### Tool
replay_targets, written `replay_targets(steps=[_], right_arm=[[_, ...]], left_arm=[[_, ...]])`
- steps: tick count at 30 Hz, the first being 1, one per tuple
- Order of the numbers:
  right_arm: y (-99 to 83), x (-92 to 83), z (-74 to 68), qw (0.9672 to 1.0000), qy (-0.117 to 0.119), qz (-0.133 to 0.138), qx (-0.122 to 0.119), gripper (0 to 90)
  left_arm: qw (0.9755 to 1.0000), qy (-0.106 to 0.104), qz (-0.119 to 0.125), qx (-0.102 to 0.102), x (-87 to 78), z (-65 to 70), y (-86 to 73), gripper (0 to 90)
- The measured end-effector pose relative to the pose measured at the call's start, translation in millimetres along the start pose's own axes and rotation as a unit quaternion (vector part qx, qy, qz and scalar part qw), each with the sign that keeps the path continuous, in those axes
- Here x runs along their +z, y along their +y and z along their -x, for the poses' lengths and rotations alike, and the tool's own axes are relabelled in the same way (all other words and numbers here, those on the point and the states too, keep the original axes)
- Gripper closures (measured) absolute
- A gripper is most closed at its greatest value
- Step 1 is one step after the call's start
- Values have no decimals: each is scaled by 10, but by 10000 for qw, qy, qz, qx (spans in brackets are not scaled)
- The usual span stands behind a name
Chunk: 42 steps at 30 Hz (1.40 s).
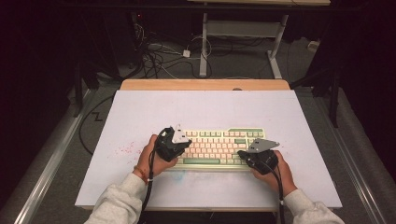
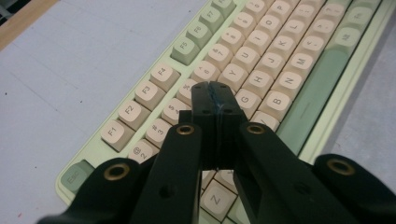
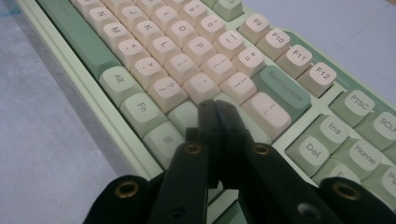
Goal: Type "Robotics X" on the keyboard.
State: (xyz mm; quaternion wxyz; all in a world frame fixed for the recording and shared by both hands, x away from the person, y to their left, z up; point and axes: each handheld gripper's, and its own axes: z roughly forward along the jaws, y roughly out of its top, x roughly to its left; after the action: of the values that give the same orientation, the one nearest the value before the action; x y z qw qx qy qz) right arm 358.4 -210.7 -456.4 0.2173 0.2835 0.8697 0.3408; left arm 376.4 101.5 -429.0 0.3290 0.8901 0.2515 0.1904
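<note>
1. While you stand at the near edge of the table, the keyboard lies flat on its white top, slightly nearer you than the middle, its long side running across your front.
2. Your left gripper sits over the keyboard's left end. In the left gripper view its jaws are pressed together with nothing between them, the tips poised above the letter keys just left of G and B; whether they touch a key cannot be told.
3. Your right gripper sits over the keyboard's right end, near its front edge. In the right gripper view its jaws are likewise closed and empty, the tips over the pale green keys at the right of the main block, below the large beige key and the Backspace key; contact cannot be confirmed.
4. Both hands wrap the gripper bodies from behind, and a black cable trails back along your left forearm.
5. Faint red specks mark the table top left of the keyboard.
</note>
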Motion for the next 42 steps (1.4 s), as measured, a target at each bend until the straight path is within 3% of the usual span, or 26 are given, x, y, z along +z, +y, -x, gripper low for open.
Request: replay_targets(steps=[5,9,16,27,33,38,42], right_arm=[[1,-1,-4,10000,-15,-8,-1,900],[0,-1,-6,10000,-20,-4,-7,900],[1,-1,-3,10000,-9,-6,-15,900],[6,0,-3,10000,-16,-16,-52,900],[7,-6,-15,10000,-53,-25,-52,900],[18,-45,-9,10000,-17,25,-94,900],[39,-112,11,9999,-16,154,-58,900]], left_arm=[[9999,-84,-123,15,116,-13,41,874],[9995,-8,-324,-29,242,-22,57,875],[9992,-24,-385,-97,329,-38,64,875],[9992,42,-373,-133,336,-41,75,861],[9988,33,-486,-62,360,-18,77,874],[9997,107,-188,56,183,12,115,863],[9998,173,-85,90,118,12,107,829]])
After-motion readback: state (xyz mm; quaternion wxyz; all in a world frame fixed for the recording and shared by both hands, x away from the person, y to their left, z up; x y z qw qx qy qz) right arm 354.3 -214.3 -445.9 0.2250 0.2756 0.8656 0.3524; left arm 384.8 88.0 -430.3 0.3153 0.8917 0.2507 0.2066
